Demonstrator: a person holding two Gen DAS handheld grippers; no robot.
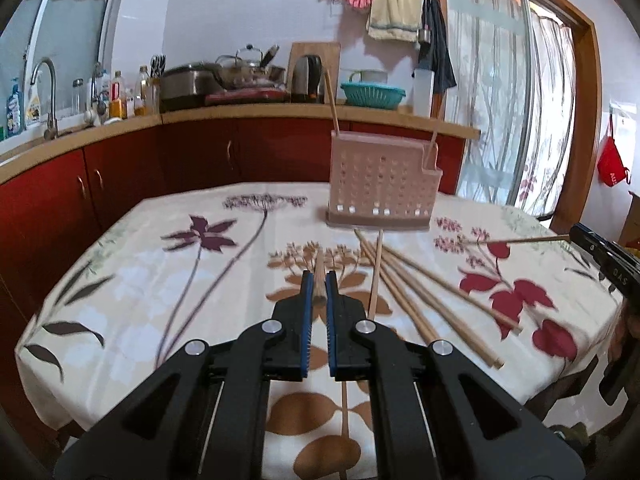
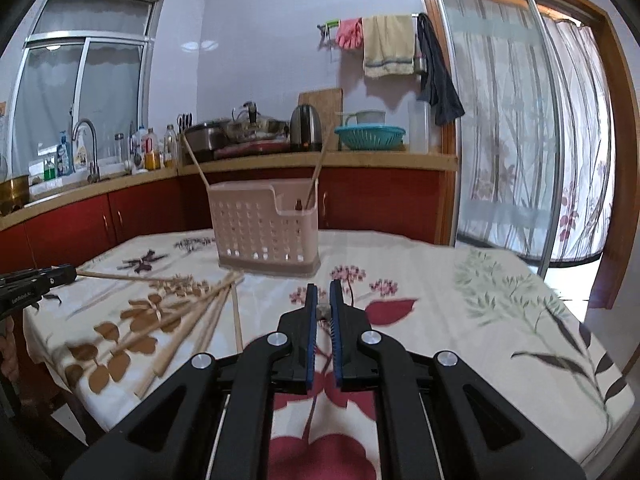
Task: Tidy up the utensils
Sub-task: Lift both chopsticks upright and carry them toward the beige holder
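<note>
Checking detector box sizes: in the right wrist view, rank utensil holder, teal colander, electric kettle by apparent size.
1. Utensil holder, clearly largest, though it is also nearest.
2. Teal colander.
3. Electric kettle, close to the colander: taller but narrower, so that pair is unsure.

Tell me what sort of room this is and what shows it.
A home kitchen, most likely. A counter with red cabinets carries a sink faucet, a kettle and pots, and dish towels hang on the wall. A table with a floral tablecloth holds chopsticks.
</note>
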